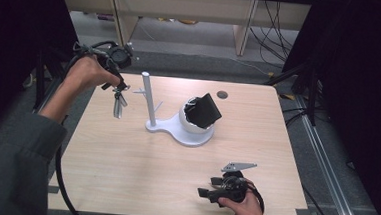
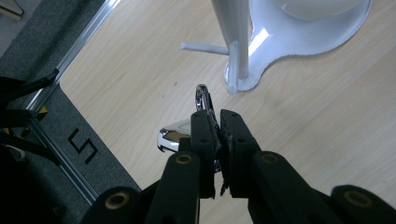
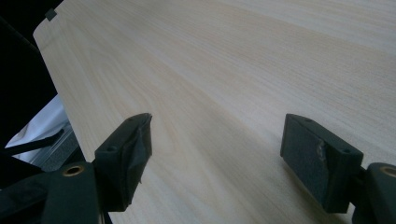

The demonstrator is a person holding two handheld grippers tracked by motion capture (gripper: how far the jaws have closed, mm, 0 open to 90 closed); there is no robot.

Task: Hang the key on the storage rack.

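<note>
A bunch of metal keys (image 1: 118, 104) hangs from my left gripper (image 1: 118, 87), held up over the table's far left, left of the white stand's upright post (image 1: 148, 97). In the left gripper view the jaws (image 2: 218, 121) are shut on a shiny clip ring (image 2: 203, 98), and a chrome piece (image 2: 170, 136) hangs beside it. The post (image 2: 233, 28) with its small pegs (image 2: 203, 47) rises just beyond. The stand's bowl (image 1: 191, 126) holds a black wallet (image 1: 206, 110). My right gripper (image 1: 212, 190) lies low near the front edge, its jaws (image 3: 217, 135) open and nothing between them.
The light wooden table (image 1: 139, 174) has a round cable hole (image 1: 222, 94) at its back right. Dark floor and metal rails (image 2: 70, 140) lie past the left edge. Wooden furniture legs (image 1: 243, 35) and cables stand behind the table.
</note>
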